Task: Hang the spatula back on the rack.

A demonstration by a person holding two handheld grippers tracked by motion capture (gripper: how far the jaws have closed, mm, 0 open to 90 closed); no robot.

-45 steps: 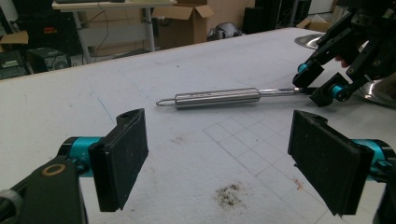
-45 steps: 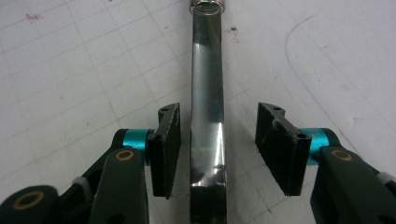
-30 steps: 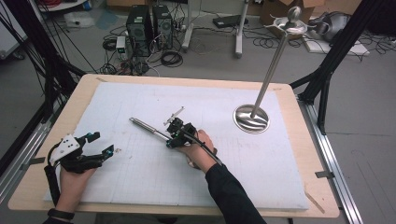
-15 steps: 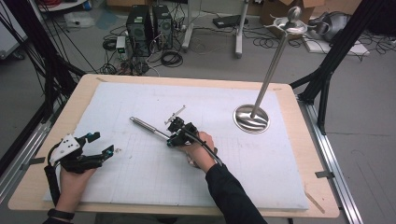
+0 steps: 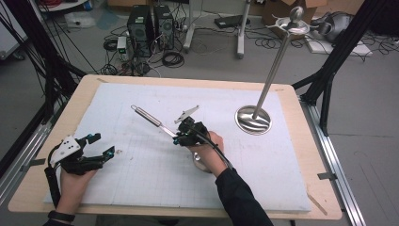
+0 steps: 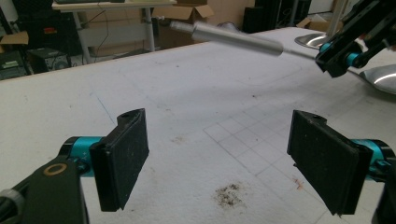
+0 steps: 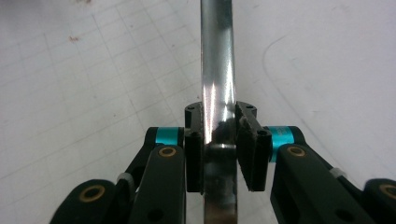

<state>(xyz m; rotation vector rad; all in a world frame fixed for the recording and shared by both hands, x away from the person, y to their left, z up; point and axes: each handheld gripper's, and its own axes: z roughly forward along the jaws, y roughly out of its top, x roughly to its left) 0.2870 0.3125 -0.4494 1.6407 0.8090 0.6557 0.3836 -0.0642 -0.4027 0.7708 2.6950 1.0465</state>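
The bowl end of the long polished steel ladle point(image 5: 155, 121) is hidden under the right hand in the high view, and its tip is cut off in the right gripper view. The right gripper point(image 7: 219, 140) has its fingers clenched on the flat shiny neck of the ladle, whose round brushed handle slants above the white gridded foam mat point(image 5: 141, 169) on the table. The left gripper point(image 6: 229, 154) rests apart, its ridged black fingers point(image 6: 123, 154) released, with nothing between them.
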